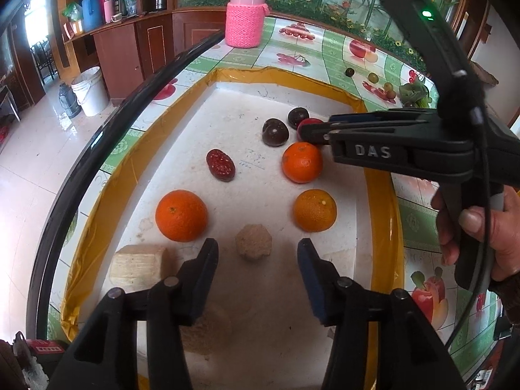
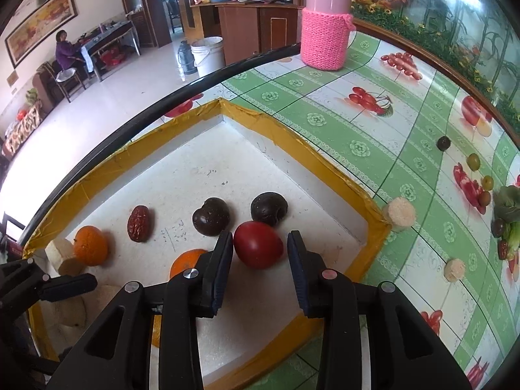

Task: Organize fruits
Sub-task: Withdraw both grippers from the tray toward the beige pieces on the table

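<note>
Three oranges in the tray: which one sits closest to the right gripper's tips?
The far orange, just below the right gripper beside the red fruit; the other two lie nearer the left gripper.

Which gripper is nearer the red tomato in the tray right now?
Right. The right gripper has the red tomato between its open fingers, pads not visibly pressing. The left gripper sits back at the tray's near end, past the oranges, open over a foam piece.

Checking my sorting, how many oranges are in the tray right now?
3: one orange front left, one front right, one behind it beside the right gripper. None seems hidden.
</note>
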`<state>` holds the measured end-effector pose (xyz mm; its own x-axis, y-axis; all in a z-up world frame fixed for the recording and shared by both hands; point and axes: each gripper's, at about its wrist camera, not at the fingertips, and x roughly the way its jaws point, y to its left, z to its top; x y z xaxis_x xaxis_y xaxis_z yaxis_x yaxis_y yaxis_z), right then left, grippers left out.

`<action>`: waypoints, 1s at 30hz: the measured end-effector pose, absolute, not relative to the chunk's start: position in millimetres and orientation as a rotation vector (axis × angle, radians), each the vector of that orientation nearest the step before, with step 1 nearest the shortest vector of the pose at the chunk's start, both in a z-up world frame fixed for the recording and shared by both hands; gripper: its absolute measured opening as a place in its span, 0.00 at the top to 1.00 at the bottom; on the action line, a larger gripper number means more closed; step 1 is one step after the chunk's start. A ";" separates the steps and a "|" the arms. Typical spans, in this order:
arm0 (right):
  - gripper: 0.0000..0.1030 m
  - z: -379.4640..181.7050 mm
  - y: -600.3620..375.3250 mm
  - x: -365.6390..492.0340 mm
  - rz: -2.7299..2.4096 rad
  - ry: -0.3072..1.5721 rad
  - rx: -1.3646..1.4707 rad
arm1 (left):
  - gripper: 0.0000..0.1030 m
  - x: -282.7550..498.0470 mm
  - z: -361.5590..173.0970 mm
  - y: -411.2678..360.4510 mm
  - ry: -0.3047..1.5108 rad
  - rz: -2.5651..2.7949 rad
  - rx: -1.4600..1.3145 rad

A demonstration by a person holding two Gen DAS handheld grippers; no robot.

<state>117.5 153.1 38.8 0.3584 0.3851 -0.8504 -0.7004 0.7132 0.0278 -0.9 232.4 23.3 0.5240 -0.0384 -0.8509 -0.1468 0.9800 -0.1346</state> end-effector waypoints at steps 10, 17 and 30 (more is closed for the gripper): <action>0.59 67.2 110.6 83.2 0.708 0.934 -0.293 | 0.38 -16.8 33.8 232.0 1.006 0.092 -0.200; 0.50 62.8 70.8 57.3 0.672 0.967 -0.215 | 0.33 -29.5 44.3 223.6 0.996 0.099 -0.168; 0.47 40.1 -20.1 22.4 0.527 1.052 -0.062 | 0.11 -38.1 73.6 181.3 0.940 0.080 -0.052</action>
<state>22.4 -20.1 40.1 0.3843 0.3837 -0.8397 -0.4420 0.8750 0.1975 -38.1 181.3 73.6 0.5868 0.0454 -0.8084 -0.0910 0.9958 -0.0100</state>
